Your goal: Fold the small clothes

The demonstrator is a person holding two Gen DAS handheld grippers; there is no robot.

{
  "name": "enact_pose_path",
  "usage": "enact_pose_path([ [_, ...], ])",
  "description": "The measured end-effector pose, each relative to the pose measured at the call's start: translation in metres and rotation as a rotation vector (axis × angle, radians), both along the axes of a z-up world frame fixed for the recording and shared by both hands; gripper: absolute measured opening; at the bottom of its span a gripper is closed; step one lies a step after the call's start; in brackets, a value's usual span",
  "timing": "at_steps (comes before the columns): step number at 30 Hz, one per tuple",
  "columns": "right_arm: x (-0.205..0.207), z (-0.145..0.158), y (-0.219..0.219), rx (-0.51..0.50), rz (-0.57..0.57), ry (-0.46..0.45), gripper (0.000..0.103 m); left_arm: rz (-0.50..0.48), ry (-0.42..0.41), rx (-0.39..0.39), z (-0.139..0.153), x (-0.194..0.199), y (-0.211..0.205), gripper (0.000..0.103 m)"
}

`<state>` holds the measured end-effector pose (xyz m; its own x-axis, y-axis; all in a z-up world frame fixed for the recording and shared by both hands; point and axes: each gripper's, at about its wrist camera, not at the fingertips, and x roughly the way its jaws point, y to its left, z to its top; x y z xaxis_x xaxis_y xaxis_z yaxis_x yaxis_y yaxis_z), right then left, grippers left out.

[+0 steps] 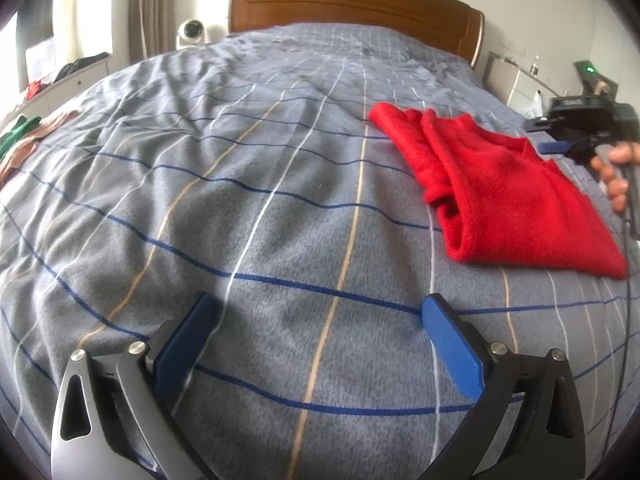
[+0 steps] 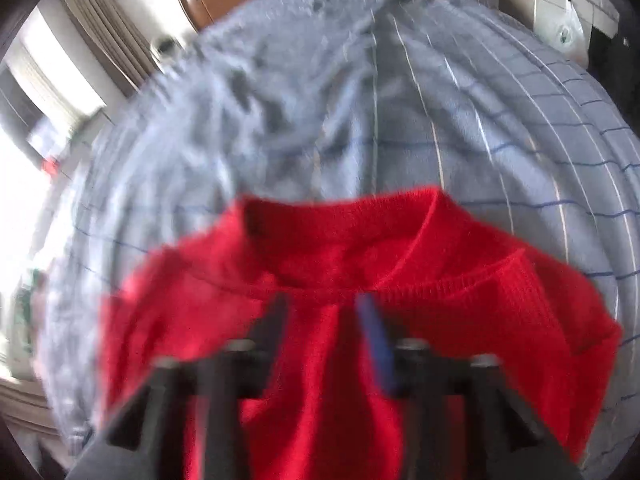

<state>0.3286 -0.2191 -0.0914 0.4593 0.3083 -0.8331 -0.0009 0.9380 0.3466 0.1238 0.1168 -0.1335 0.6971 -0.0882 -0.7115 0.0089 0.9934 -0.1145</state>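
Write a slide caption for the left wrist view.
Left gripper open above the plaid bedspread; folded red sweater beside the right gripper.
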Motion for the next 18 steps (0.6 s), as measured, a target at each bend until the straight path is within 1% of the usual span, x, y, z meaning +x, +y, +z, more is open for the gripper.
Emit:
enact_pose_path([
  [1, -0.003, 0.004, -0.008, 0.016, -0.003, -0.002, 0.053, 0.000, 0.000, 0.001, 0.000, 0.000, 0.000, 0.102],
  [3, -0.009, -0.002, -0.028, 0.028, -0.024, 0.076, 0.053, 0.000, 0.000, 0.003, 0.000, 0.000, 0.000, 0.102],
  [4, -0.010, -0.012, -0.036, 0.037, -0.037, 0.125, 0.053, 0.000, 0.000, 0.006, 0.000, 0.000, 0.000, 0.102],
  [5, -0.014, -0.026, -0.050, 0.041, -0.058, 0.192, 0.053, 0.000, -0.001, 0.009, 0.000, 0.000, 0.000, 0.102],
  [6, -0.019, -0.036, -0.060, 0.028, -0.083, 0.221, 0.050, 0.000, -0.001, 0.011, -0.001, -0.001, 0.000, 0.102],
  [7, -0.027, -0.040, -0.073, 0.015, -0.111, 0.204, 0.039, 0.000, -0.001, 0.010, -0.001, -0.001, 0.000, 0.102],
  [8, -0.035, -0.038, -0.080, 0.001, -0.130, 0.180, 0.032, 0.000, -0.001, 0.010, -0.001, -0.001, 0.000, 0.102],
  [9, -0.044, -0.032, -0.089, -0.021, -0.159, 0.139, 0.032, 0.000, -0.001, 0.010, -0.001, -0.001, 0.000, 0.102],
  [10, -0.053, -0.025, -0.095, -0.040, -0.183, 0.097, 0.034, 0.000, -0.001, 0.010, -0.001, -0.001, 0.000, 0.102],
  [11, -0.062, -0.019, -0.099, -0.052, -0.199, 0.063, 0.041, 0.000, -0.001, 0.010, -0.001, -0.001, 0.000, 0.102],
  [13, -0.085, -0.005, -0.105, -0.066, -0.218, -0.004, 0.048, 0.000, -0.001, 0.010, -0.001, -0.001, 0.000, 0.102],
  [15, -0.112, 0.006, -0.112, -0.072, -0.203, -0.065, 0.049, 0.001, -0.001, 0.011, -0.001, -0.001, 0.000, 0.102],
  [18, -0.154, 0.013, -0.116, -0.101, -0.161, -0.110, 0.053, 0.001, -0.002, 0.011, -0.001, -0.002, 0.000, 0.102],
])
